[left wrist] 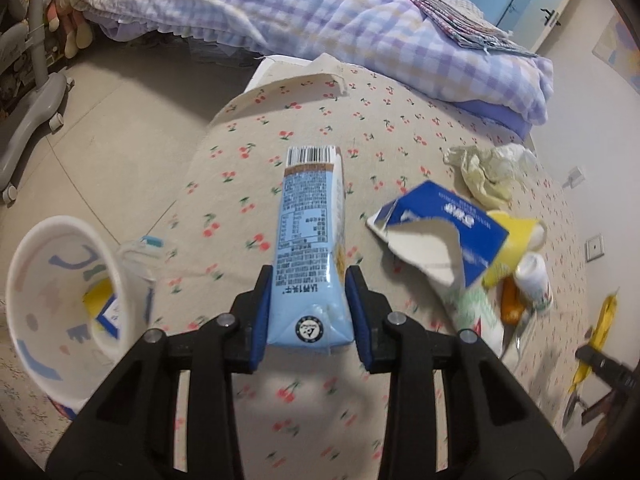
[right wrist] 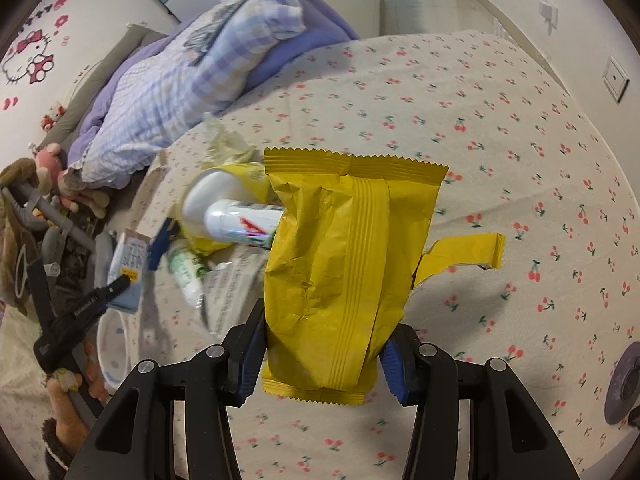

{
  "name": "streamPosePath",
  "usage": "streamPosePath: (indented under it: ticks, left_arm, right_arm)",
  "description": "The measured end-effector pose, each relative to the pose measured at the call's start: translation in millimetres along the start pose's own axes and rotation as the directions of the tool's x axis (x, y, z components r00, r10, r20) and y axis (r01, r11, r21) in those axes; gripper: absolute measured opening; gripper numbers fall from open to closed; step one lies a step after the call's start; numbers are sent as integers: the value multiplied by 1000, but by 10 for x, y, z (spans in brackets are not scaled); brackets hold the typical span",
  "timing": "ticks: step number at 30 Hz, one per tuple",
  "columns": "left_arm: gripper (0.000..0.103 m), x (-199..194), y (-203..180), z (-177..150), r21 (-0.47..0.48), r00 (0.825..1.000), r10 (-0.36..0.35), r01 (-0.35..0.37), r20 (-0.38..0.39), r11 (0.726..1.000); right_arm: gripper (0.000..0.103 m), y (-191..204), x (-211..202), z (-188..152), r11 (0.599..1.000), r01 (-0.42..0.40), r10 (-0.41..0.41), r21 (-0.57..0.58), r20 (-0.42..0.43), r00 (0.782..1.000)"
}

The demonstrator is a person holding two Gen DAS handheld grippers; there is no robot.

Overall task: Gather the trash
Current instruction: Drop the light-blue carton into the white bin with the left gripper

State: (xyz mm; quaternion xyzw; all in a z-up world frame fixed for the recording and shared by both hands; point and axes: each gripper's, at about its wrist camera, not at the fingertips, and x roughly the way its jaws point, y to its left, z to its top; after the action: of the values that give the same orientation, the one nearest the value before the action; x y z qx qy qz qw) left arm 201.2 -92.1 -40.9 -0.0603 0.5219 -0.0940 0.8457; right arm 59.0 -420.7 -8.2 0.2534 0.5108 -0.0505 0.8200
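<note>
Left gripper [left wrist: 308,304] is clamping the milk carton [left wrist: 310,240], right gripper [right wrist: 320,360] is pinching the yellow wrapper [right wrist: 340,264]; the slick wrapper is risking slipping out before the bin [left wrist: 60,304].

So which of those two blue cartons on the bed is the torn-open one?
The dark blue carton, lying loose on the cherry-print sheet with its white inside showing. The light blue carton in the left claw looks intact.

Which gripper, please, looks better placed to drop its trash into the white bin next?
Left, probably. The left gripper holds the blue carton, and the white bin sits open just beside it. The right gripper holds the yellow wrapper farther over the bed, beyond the remaining trash pile.
</note>
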Motion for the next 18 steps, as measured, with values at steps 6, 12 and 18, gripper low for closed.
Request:
streamPosePath:
  ticks: [6,12,18]
  left_arm:
    - [37,-263,260,-100,4,1000,-10,9,20,1000]
    - [37,-449,482,-212,-4,999,-37,38,23,999]
    - [37,-613,673,-295,-4,998,-48,48,35,999]
  right_arm:
    - [51,364,-11,-61,998,-36,36,-55,4,999]
    - [51,798,55,-150,990,-64,64,-122,-7,998]
    - [51,1227,177,-235,978,-93,89,-187,-28,996]
